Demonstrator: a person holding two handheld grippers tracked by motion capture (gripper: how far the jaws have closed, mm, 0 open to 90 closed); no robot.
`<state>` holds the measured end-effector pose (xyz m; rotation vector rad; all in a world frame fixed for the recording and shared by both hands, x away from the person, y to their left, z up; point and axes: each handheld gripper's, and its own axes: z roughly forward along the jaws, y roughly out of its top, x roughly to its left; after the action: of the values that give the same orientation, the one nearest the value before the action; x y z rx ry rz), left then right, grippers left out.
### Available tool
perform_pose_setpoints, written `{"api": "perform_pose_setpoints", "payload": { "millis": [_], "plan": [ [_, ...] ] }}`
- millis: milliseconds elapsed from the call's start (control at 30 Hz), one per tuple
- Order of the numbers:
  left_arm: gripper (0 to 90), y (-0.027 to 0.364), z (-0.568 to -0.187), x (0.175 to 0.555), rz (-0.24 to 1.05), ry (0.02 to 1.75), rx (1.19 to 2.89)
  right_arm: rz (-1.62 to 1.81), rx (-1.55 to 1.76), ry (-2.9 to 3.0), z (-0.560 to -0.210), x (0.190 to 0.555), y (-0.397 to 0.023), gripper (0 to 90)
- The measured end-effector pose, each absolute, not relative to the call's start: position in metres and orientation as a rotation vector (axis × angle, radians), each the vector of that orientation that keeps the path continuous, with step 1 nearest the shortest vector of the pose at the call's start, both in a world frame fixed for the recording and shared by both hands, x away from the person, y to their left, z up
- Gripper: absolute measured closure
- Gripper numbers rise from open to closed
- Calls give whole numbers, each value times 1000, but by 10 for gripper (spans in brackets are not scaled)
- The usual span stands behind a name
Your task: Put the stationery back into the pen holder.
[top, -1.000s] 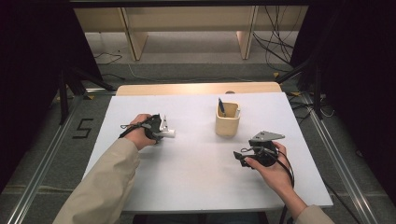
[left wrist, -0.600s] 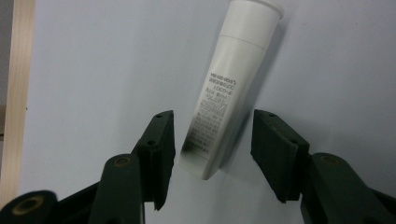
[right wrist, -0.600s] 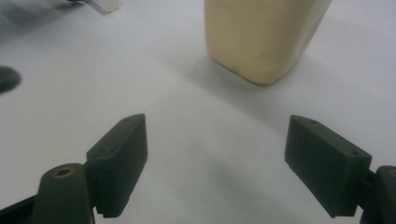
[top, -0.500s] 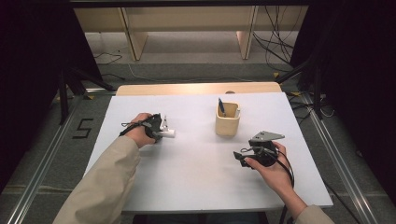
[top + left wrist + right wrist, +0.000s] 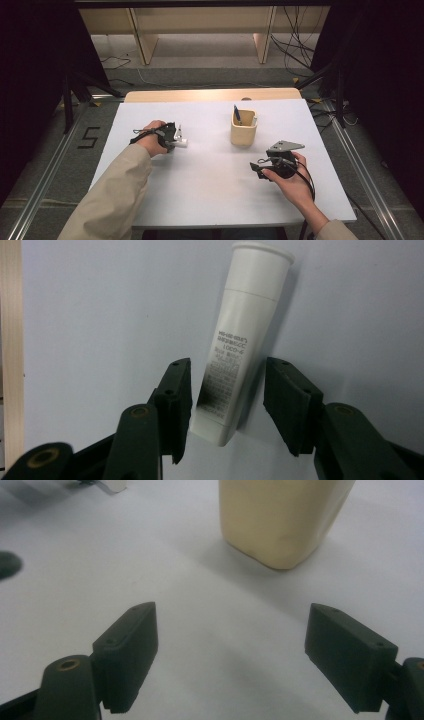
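A white tube [image 5: 240,340] with small grey print lies on the white table, cap end away from me. My left gripper [image 5: 227,405] straddles the tube's flat end. Its jaws have just been closing on the tube, and thin gaps still show on both sides. From above, the left gripper [image 5: 175,139] sits left of centre with the tube [image 5: 181,143] poking out to its right. My right gripper [image 5: 232,655] rests low over the table, wide open with nothing between the jaws. It [image 5: 258,168] lies at the right, in front of a beige cup [image 5: 243,131].
The beige cup [image 5: 282,520] holds a blue pen [image 5: 237,114] and stands at the centre right of the white table [image 5: 215,190]. A wooden strip [image 5: 210,95] runs along the far edge. Cables and shelf legs lie on the floor beyond.
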<state>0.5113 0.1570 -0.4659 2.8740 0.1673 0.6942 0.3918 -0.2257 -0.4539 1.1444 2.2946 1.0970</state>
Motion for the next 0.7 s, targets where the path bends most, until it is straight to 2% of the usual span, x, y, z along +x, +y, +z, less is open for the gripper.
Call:
{"api": "perform_pose_setpoints", "payload": {
  "millis": [700],
  "plan": [
    [587,154,-465,514,674,113,2913,1094,1146,2295,-454,392,-226,221]
  ]
}}
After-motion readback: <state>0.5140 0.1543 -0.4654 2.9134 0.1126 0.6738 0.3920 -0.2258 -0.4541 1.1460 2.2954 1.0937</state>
